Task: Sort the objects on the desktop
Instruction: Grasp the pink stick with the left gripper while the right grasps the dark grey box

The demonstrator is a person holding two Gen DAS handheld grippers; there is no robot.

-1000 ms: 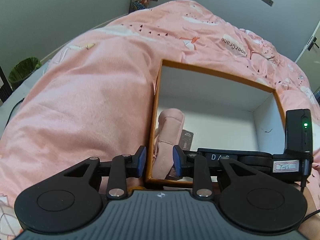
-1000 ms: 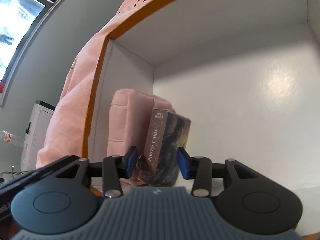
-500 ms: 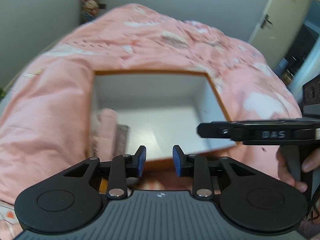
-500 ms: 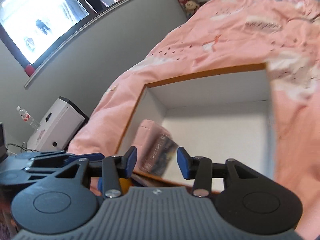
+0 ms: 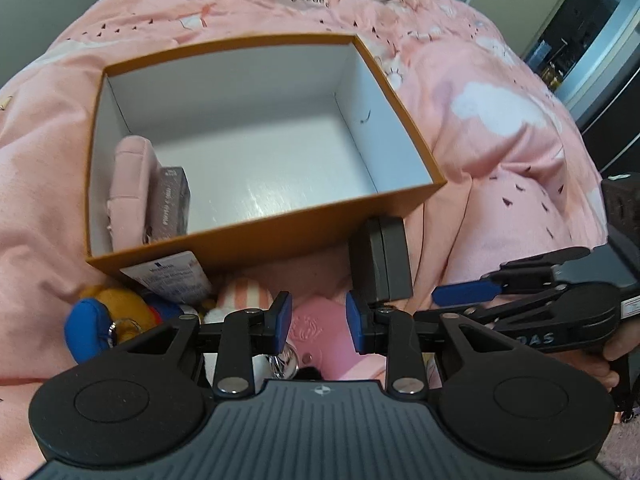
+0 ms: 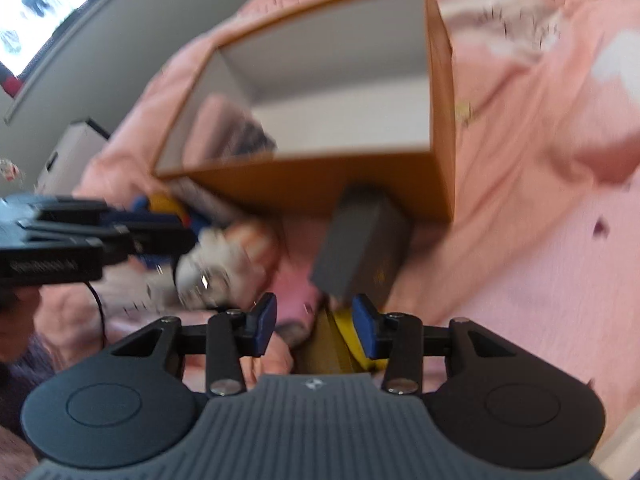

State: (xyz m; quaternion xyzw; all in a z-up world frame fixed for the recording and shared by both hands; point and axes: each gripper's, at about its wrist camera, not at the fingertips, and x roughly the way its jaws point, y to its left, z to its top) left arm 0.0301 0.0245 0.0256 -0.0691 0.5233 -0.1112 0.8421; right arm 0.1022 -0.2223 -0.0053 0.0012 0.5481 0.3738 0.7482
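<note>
- The left hand-held gripper (image 5: 319,322) is partly spread and pinches nothing; below its blue pads lies a pink embossed pouch (image 5: 316,330) with a metal clasp, at six o'clock of the box.
- The right hand-held gripper (image 6: 314,332) is likewise partly spread and empty, over pink and yellow items too blurred to name.
- The pouch looks soft and light; a pinch across its body should hold, though the fabric may bunch.
- The dark grey case (image 5: 380,260), at five o'clock of the box, looks stiff and smooth: grip its flat sides.
- The plush toy (image 5: 108,320), blue and yellow, at seven o'clock, is squashy.
- The orange cardboard box (image 5: 320,216) on the pink bed quilt (image 5: 500,140) holds a pink pouch and a card box at nine o'clock.
</note>
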